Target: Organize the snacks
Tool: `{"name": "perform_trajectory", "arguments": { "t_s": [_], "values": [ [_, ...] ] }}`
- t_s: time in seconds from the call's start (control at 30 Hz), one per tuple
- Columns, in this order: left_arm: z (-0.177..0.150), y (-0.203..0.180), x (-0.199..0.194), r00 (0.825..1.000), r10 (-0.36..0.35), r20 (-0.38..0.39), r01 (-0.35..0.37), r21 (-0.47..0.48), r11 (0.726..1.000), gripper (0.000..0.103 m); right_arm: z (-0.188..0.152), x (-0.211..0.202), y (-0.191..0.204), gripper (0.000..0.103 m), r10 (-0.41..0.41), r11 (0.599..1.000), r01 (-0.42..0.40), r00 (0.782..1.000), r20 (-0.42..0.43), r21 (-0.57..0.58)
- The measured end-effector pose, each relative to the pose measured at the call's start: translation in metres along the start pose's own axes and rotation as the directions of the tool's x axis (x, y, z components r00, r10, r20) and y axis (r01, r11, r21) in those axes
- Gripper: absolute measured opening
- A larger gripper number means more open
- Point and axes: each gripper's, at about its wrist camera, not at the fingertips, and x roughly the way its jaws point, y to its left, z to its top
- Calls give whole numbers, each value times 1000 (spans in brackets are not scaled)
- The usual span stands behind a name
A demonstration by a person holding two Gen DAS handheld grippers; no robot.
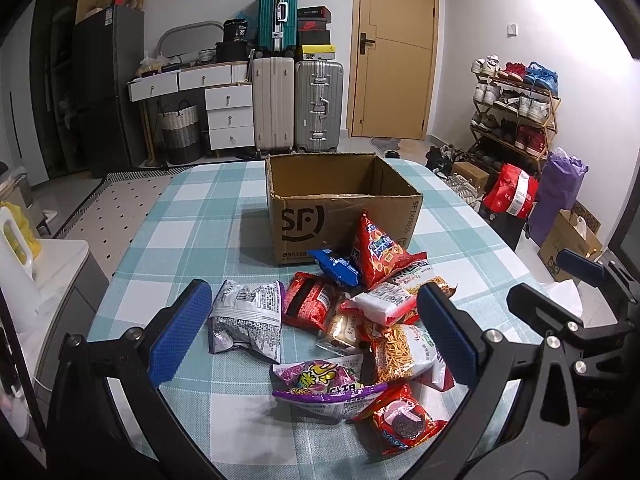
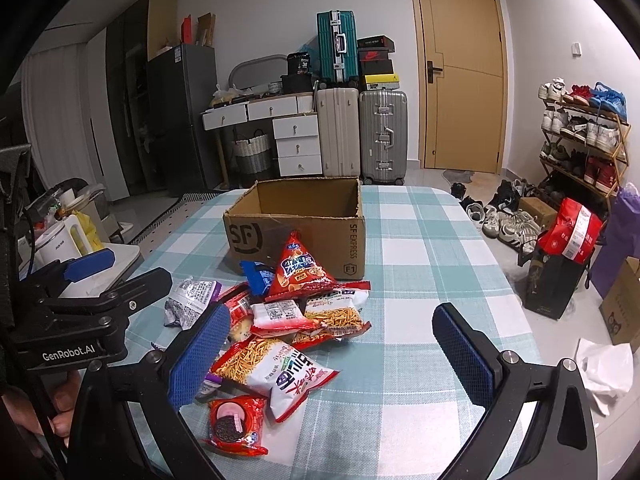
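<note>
An open cardboard box (image 1: 340, 208) marked SF stands on the checked table (image 1: 192, 216), empty as far as I see; it also shows in the right wrist view (image 2: 296, 220). A pile of snack packets lies in front of it: a red triangular bag (image 1: 376, 252), a blue packet (image 1: 336, 266), a silver-purple bag (image 1: 248, 320), a purple bag (image 1: 324, 384), a red cookie pack (image 1: 400, 424) and noodle-snack bags (image 2: 272, 364). My left gripper (image 1: 312, 336) is open above the pile. My right gripper (image 2: 332, 352) is open, just right of the pile.
The table's right edge drops to a floor with shoes, a shoe rack (image 2: 580, 136) and bags (image 2: 568, 240). A white side unit with a kettle (image 2: 68, 240) stands left of the table. Suitcases (image 1: 300, 100), drawers and a door are behind.
</note>
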Motion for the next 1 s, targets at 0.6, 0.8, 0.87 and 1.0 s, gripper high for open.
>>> {"name": "perform_trajectory", "arguments": {
  "t_s": [0.6,0.8,0.87,1.0],
  "values": [
    [-2,-1,2,1000,-2,-10,2,5,1000,102,-1,0,-1,103,2,1000,-2,1000,-1,2],
    [-2,-1,4,1000,-4,-15,4,5,1000,102,-2,0,-1,103,10,1000,-10,1000,-7,0],
    [-3,0,6,1000,1,-15,-1,2,1000,102,-3,1,0,103,15,1000,-15,1000,-16,-3],
    [-3,3,9,1000,5,-19,-6,-4,1000,102,-4,2,3,103,25,1000,-25,999,-26,-13]
  ]
}}
